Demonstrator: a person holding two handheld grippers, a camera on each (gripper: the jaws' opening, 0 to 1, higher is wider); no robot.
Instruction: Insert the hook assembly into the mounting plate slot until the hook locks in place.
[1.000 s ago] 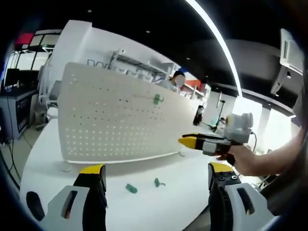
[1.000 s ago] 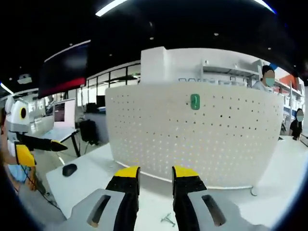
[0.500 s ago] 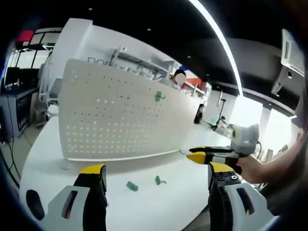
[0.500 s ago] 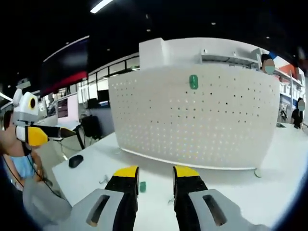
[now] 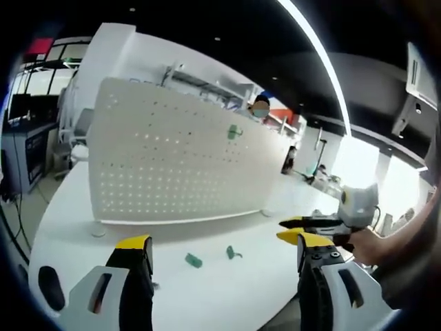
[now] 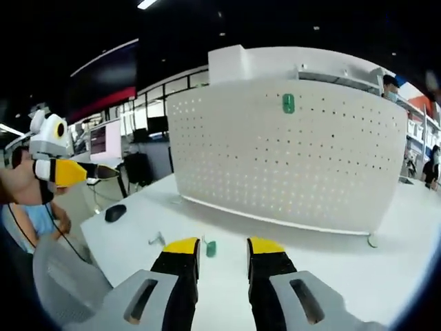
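Observation:
A white perforated mounting plate (image 5: 172,162) stands upright on the white table (image 5: 76,227), with a green piece (image 5: 235,132) fixed high on it. Two small green parts (image 5: 193,261) (image 5: 231,253) lie on the table in front. My left gripper (image 5: 224,243) is open wide above them, holding nothing. My right gripper (image 5: 292,229) comes in from the right, low over the table, jaws slightly apart. In the right gripper view the plate (image 6: 289,165) and its green piece (image 6: 288,103) face me. A green part (image 6: 211,248) lies just beyond my open right gripper (image 6: 224,247). The left gripper (image 6: 96,171) hovers at left.
A small metal hook (image 6: 156,239) lies on the table left of the green part. A black mouse (image 6: 115,212) sits near the table's left edge. A person's hand (image 5: 375,245) holds the right gripper. Office desks and monitors stand behind the plate.
The right gripper has sunk from mid-height to just above the table in the left gripper view. The right gripper view has tipped down, bringing the green part and metal hook into sight.

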